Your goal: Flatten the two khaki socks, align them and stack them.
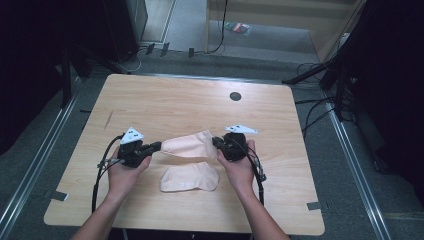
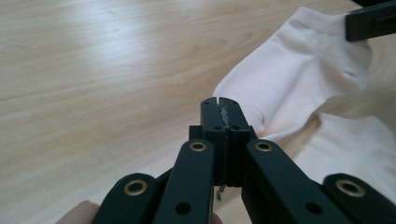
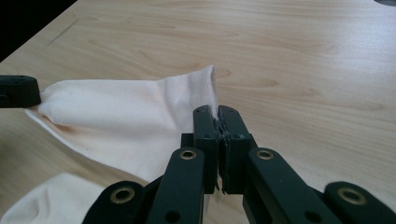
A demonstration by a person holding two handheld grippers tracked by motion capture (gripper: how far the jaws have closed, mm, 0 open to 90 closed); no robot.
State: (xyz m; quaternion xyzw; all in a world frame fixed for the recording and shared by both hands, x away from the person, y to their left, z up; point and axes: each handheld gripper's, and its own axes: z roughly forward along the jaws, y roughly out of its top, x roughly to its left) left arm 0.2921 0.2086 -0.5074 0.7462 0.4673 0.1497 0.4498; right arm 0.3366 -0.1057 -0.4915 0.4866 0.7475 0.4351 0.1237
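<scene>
Both claws held one pale sock (image 1: pixel 187 145) stretched above the table (image 1: pixel 165 100). The left claw (image 1: pixel 154 146) and right claw (image 1: pixel 217 143) each pinched an end. A second sock (image 1: pixel 190 178) lay flat below.

Dim dark surroundings, evenly lit table (image 1: pixel 165 100), soft glare on wood in gripper views, blurred near tongs

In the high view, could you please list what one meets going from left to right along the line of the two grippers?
Left hand → left gripper → held sock → right gripper → right hand.
</scene>
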